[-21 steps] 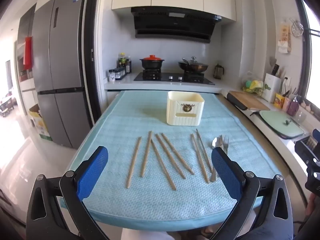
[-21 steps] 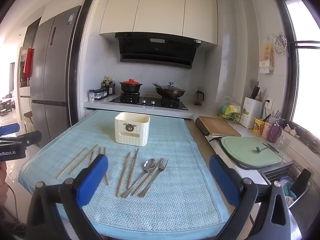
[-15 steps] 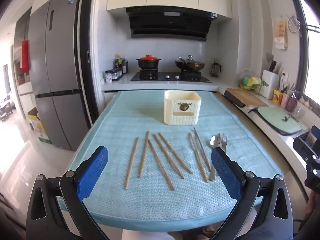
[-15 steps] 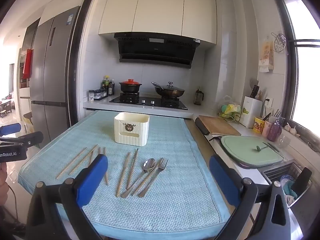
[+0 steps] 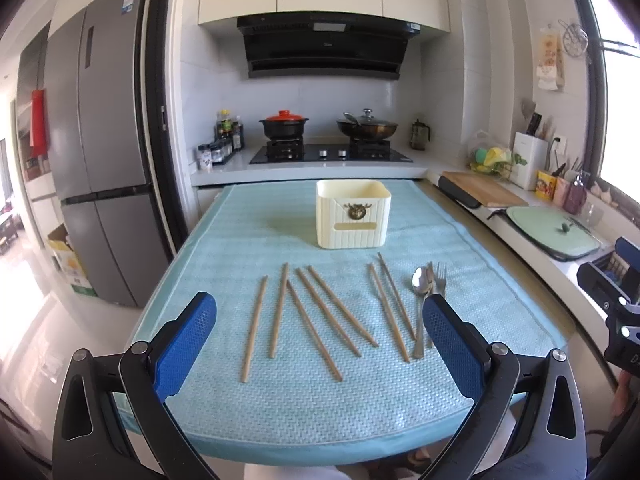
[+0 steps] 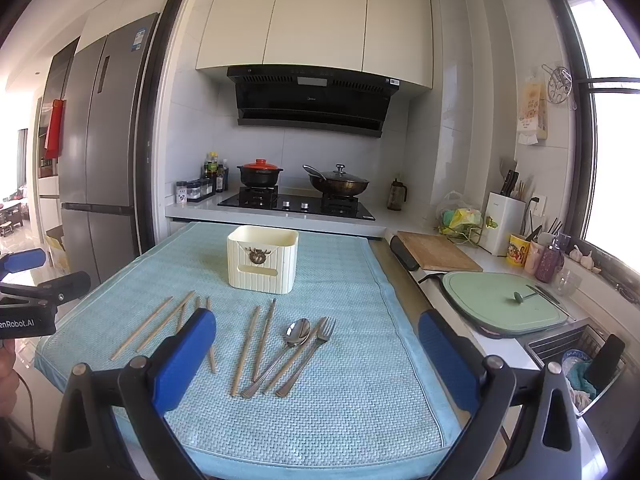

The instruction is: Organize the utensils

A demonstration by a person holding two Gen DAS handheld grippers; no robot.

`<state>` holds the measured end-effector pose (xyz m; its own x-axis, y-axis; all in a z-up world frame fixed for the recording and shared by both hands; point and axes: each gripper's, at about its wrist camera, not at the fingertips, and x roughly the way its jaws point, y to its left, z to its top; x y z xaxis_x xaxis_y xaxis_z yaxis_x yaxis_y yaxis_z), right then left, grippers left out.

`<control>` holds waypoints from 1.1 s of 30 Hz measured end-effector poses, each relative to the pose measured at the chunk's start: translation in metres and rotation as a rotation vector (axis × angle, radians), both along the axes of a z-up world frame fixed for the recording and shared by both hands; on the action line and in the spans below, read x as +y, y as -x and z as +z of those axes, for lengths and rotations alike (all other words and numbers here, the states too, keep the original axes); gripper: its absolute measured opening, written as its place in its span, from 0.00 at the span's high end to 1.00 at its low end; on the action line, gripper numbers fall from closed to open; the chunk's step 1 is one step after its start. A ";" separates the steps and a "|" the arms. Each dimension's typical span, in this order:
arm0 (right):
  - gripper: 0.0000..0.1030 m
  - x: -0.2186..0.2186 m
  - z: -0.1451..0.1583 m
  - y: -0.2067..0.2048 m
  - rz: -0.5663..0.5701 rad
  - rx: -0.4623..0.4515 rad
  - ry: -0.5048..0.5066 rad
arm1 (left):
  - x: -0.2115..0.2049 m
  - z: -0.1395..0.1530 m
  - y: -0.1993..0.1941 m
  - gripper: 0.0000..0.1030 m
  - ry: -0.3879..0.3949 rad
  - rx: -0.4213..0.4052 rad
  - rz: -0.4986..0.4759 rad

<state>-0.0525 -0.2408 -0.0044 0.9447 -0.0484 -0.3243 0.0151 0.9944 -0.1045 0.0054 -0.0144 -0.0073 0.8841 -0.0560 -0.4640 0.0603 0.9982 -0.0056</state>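
Note:
A cream utensil holder (image 5: 353, 213) stands empty at the middle of the blue mat (image 5: 248, 236); it also shows in the right wrist view (image 6: 263, 259). Several wooden chopsticks (image 5: 316, 318) lie loose in front of it, with a metal spoon (image 5: 421, 284) and fork (image 5: 440, 276) to their right. In the right wrist view the spoon (image 6: 297, 333) and fork (image 6: 325, 328) lie side by side. My left gripper (image 5: 320, 344) is open and empty above the mat's near edge. My right gripper (image 6: 316, 360) is open and empty, near the spoon and fork.
A counter runs along the right with a wooden board (image 6: 434, 250), a green board (image 6: 504, 306) and a sink rack (image 6: 576, 356). The stove (image 5: 328, 152) with pots is behind the table. A fridge (image 5: 100, 152) stands to the left.
Both grippers stay open and empty. The left view has shifted slightly, bringing the holder and chopsticks a little nearer. The right view has barely moved.

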 end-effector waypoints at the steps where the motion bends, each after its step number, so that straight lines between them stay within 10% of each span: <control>1: 0.00 0.000 0.000 -0.001 0.001 0.002 -0.001 | 0.000 0.000 -0.001 0.00 0.000 0.003 -0.001; 33: 0.00 0.002 0.003 0.001 0.011 -0.007 0.003 | 0.004 -0.001 -0.004 0.00 0.021 0.024 -0.003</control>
